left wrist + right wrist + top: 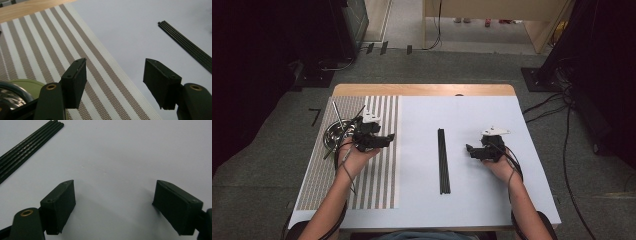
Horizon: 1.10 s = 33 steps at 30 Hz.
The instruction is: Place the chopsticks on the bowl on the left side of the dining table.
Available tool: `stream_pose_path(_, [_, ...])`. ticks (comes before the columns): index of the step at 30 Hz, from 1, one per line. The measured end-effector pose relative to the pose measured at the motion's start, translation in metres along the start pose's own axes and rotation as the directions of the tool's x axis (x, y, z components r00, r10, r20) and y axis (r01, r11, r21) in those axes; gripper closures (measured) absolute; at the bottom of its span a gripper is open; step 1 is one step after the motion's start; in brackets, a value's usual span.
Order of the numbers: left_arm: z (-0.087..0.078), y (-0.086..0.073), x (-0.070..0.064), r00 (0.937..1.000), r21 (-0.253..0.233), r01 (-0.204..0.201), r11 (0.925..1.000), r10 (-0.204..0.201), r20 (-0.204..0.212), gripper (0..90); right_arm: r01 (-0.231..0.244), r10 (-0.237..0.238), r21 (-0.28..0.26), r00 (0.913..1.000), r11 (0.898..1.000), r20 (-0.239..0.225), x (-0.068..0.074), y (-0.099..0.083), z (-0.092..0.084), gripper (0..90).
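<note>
High view: slim black rods [443,161] lie bundled on the smooth white sheet [452,115], between the left gripper [388,138] over the woven striped mat [382,175] and the right gripper [469,149], both released, empty.

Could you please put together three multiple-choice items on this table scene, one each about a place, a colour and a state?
1. Where do the black rods lie?
A. on the striped mat
B. on the white sheet between the two grippers
C. in the metal bowl

2. What colours are the stripes of the mat?
A. brown and white
B. red and black
C. blue and yellow

3. How do the jaws of the left gripper stand?
A. shut on a rod
B. shut on the bowl's rim
C. open with nothing between them

Answers: 1 B, the high view shows them on the white sheet; 2 A, seen close in the left gripper view; 3 C, only mat and sheet show between its jaws.
</note>
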<state>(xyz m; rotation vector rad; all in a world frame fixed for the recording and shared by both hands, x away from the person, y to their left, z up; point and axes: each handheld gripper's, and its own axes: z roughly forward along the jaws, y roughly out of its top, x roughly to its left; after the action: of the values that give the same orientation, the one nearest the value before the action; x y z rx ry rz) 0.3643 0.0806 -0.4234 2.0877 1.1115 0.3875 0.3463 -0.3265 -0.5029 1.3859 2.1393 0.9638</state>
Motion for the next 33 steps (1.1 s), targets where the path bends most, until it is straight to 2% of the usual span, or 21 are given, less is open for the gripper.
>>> stream_pose_path(2, [0.001,0.0,-0.002,0.9998,-0.001,0.011,0.9999,-0.011,0.014,35.7,0.002,-0.002,-0.001,1.0,1.0,0.0,0.0,0.0,0.0,17.5])
stream_pose_path(13, [0.008,-0.001,-0.017,0.9998,-0.016,-0.013,0.9998,0.014,0.014,35.4,0.003,-0.003,-0.001,1.0,1.0,0.0,0.0,0.0,0.0,17.6])
stream_pose_path(18, [0.013,-0.002,-0.026,0.9992,-0.009,-0.036,0.9993,0.036,0.019,35.1,0.003,-0.003,-0.001,1.0,1.0,0.0,0.0,0.0,0.0,17.5])
stream_pose_path(33, [0.026,-0.005,-0.044,0.9972,0.008,-0.064,0.9979,0.063,0.04,34.0,0.002,-0.002,-0.001,1.0,1.0,0.001,0.0,0.0,0.0,17.5])
